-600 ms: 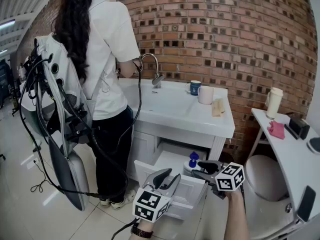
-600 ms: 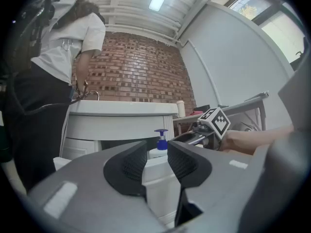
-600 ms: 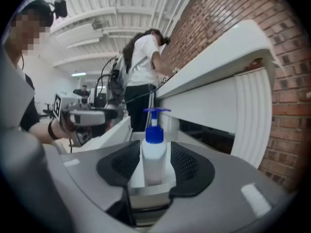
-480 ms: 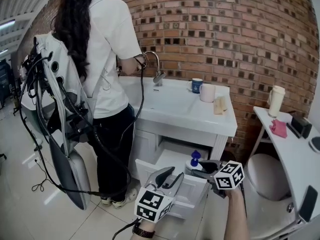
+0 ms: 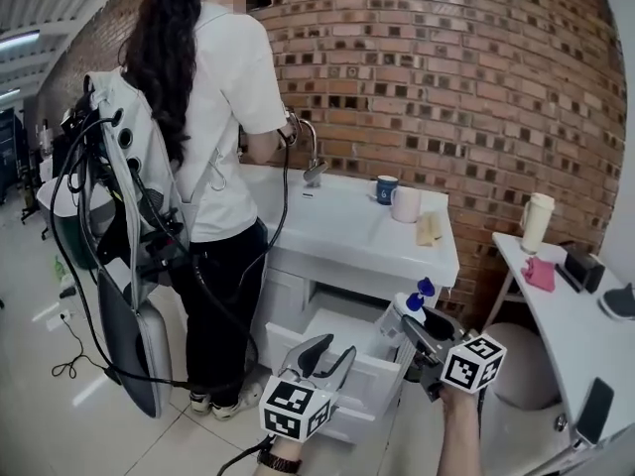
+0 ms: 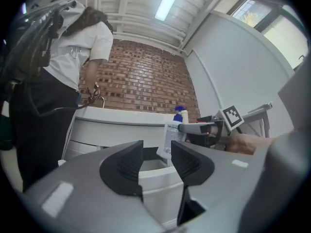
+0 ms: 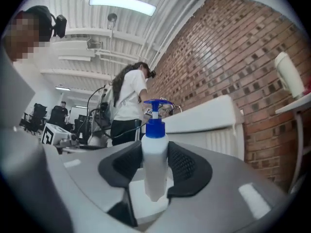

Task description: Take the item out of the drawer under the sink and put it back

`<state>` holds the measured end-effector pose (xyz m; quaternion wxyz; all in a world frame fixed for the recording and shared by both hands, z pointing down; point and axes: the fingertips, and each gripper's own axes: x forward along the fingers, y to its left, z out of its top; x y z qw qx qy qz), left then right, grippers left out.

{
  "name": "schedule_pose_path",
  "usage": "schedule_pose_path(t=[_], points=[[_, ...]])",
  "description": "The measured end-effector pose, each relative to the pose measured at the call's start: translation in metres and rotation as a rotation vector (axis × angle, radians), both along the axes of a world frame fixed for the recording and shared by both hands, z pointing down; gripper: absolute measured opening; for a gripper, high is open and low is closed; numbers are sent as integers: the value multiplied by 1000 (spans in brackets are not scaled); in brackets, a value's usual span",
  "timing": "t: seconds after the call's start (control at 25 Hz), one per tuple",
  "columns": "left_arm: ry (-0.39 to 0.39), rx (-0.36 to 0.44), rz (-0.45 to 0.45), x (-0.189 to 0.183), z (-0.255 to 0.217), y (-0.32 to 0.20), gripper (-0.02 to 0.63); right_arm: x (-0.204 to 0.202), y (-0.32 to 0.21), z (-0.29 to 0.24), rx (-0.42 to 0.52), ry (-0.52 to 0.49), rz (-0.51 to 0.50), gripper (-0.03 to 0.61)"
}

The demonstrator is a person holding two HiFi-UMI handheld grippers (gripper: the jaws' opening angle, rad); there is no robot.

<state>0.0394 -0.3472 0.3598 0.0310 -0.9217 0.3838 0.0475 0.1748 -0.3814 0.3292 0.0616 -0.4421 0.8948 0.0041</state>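
Pump bottle (image 5: 405, 311): white plastic cylinder body w/ blue pump head on top. Long axis near upright, pump end up. In head view it leans a bit, top toward the upper right. Which way the nozzle points: can't tell. In left gripper view a printed label shows on the bottle (image 6: 173, 136); the print is too small to read.

It's in the air, over the right end of the open drawer (image 5: 369, 393) and just below the front edge of the sink counter (image 5: 347, 238).

Right gripper (image 5: 411, 325) has it. In right gripper view the bottle (image 7: 154, 152) stands between the two dark ribbed pads (image 7: 184, 165), jaws wide apart and pressed on the smooth body from both sides, approx. mid-height. Marker cube sits behind the jaws, person's forearm below.

Left gripper (image 5: 333, 351): jaws parted, nothing gripped. It's at the near side of the drawer front; contact can't be told. Its own view shows the drawer's white top edge (image 6: 158, 170) in the gap between the pads.

Drawer and vanity are smooth white panels. On the counter: curved metal faucet (image 5: 310, 159), blue mug (image 5: 386, 188), white mug (image 5: 406, 203) just beside it. Rough red brick wall (image 5: 456, 77) behind.

A person in white tee and black trousers (image 5: 226, 137) stands at the sink's left w/ a backpack rig and cables.

White side shelf (image 5: 556, 315) at right w/ a pale tumbler (image 5: 537, 221) and a pink item (image 5: 541, 273).
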Motion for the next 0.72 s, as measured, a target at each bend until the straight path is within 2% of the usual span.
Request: schedule_pose_path(t=[0.08,0.2,0.32,0.48,0.72], points=[[29,-20,-6,-2,1,-1,196,6,14,-16,34,2,40,173],[57,-37,-14,-6,3,-3,196,3,29,-27,65,14,45,173],[115,-60,22,-4,1,0,201,-1,36,-28,69,34,50,173],[64,-65,7,-3,9,3,199,-3,44,-22,67,39,52,173],[8,-20,-31,-4,7,5,201,-5,44,-21,70,26,39,173]])
